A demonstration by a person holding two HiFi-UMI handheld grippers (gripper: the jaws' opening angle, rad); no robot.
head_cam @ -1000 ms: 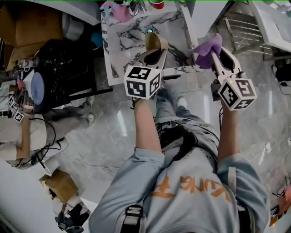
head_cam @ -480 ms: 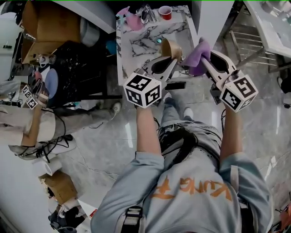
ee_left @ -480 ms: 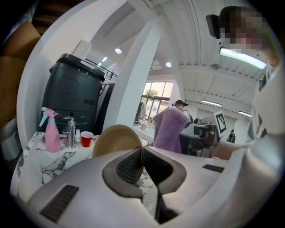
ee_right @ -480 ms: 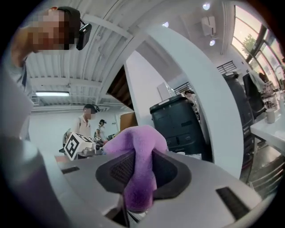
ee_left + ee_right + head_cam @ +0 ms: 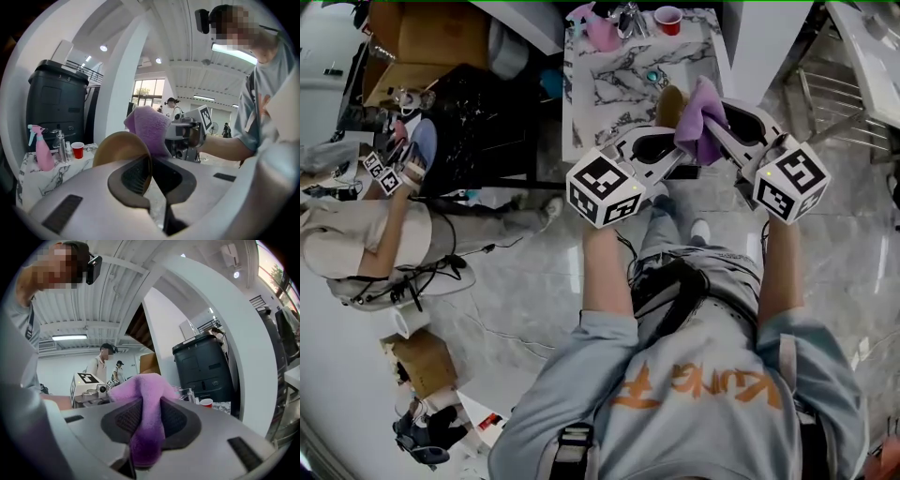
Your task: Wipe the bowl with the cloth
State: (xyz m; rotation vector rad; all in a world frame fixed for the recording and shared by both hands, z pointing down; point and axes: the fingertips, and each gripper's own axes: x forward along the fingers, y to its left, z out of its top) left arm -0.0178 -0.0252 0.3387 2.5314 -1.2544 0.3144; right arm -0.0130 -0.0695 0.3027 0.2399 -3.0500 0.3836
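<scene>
A tan bowl (image 5: 669, 103) (image 5: 121, 149) is held on edge, its rim pinched in my left gripper (image 5: 667, 141) (image 5: 150, 171), which is shut on it. My right gripper (image 5: 715, 127) (image 5: 146, 420) is shut on a purple cloth (image 5: 701, 120) (image 5: 144, 399). In the head view the cloth lies against the bowl's right side, above the floor just in front of the marble table (image 5: 619, 84). In the left gripper view the purple cloth (image 5: 149, 129) bulges just behind the bowl's rim, with the right gripper's marker cube behind it.
The marble table carries a pink spray bottle (image 5: 602, 33) (image 5: 42, 152), a red cup (image 5: 668, 17) (image 5: 78, 149) and a small teal thing (image 5: 652, 77). A large black bin (image 5: 56, 110) stands behind it. Other people stand at the left (image 5: 366, 234), with cardboard boxes (image 5: 412, 37) nearby.
Both grippers have come together: the cloth, apart from the bowl a second ago, now lies against it. The view has shifted, so the table sits further right.
</scene>
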